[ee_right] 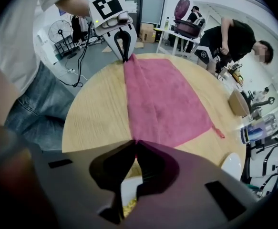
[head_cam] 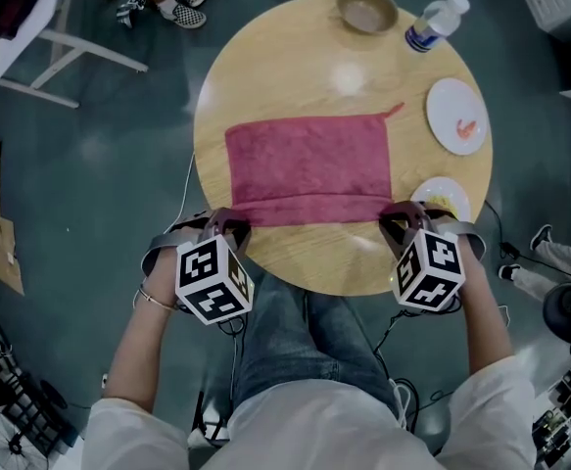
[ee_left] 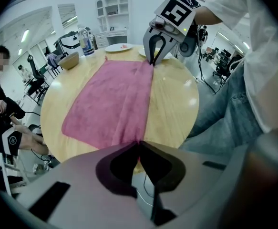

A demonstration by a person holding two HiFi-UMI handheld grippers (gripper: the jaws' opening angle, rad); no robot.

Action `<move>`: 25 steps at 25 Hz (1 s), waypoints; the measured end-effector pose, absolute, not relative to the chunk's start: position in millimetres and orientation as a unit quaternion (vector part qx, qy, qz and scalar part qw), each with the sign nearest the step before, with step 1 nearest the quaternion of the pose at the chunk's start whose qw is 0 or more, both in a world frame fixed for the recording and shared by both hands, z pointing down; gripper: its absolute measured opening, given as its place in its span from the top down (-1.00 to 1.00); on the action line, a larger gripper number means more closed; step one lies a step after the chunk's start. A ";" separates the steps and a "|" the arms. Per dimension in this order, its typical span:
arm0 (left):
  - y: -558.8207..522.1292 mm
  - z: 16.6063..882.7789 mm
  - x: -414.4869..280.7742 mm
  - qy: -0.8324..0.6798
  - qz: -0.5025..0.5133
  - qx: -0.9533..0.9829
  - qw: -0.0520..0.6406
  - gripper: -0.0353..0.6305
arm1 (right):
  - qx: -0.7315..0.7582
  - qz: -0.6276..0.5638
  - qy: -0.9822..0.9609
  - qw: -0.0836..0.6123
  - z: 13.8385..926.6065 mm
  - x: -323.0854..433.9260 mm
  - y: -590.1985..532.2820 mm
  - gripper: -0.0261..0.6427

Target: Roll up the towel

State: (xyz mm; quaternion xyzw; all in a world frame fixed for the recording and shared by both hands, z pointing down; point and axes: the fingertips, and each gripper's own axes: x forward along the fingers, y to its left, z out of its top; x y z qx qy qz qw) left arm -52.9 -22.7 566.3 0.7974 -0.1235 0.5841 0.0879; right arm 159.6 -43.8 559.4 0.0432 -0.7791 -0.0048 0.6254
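Observation:
A pink-red towel (head_cam: pixel 309 164) lies spread flat on the round wooden table (head_cam: pixel 295 67), with its near edge doubled over into a narrow fold. My left gripper (head_cam: pixel 228 221) points steeply down at the near left corner, its jaws shut on the towel's folded edge (ee_left: pixel 135 136). My right gripper (head_cam: pixel 400 213) is shut the same way on the near right corner (ee_right: pixel 135 138). In the left gripper view the right gripper (ee_left: pixel 153 61) pinches the far end of the fold. In the right gripper view the left gripper (ee_right: pixel 125 58) does the same.
A brown bowl (head_cam: pixel 367 9) and a water bottle (head_cam: pixel 436 22) stand at the table's far edge. A white plate (head_cam: pixel 457 116) sits at the right. A second plate with yellow food (head_cam: pixel 440 200) lies just beside the right gripper. People stand beyond the table.

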 end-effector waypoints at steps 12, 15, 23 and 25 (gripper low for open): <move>-13.9 543.8 -56.0 -0.127 0.550 0.811 0.155 0.83 | 0.035 0.052 -0.790 0.610 532.6 160.1 -37.4 0.87; -31.9 537.0 -58.2 -0.139 0.542 0.814 0.157 0.83 | 0.041 0.050 -0.789 0.611 527.1 157.6 -53.6 0.87; -69.7 542.3 -64.8 -0.157 0.543 0.807 0.171 0.83 | 0.052 0.063 -0.789 0.610 533.5 153.1 -85.1 0.87; -74.8 546.8 -66.3 -0.160 0.545 0.804 0.175 0.83 | 0.054 0.064 -0.789 0.609 537.4 151.6 -91.2 0.87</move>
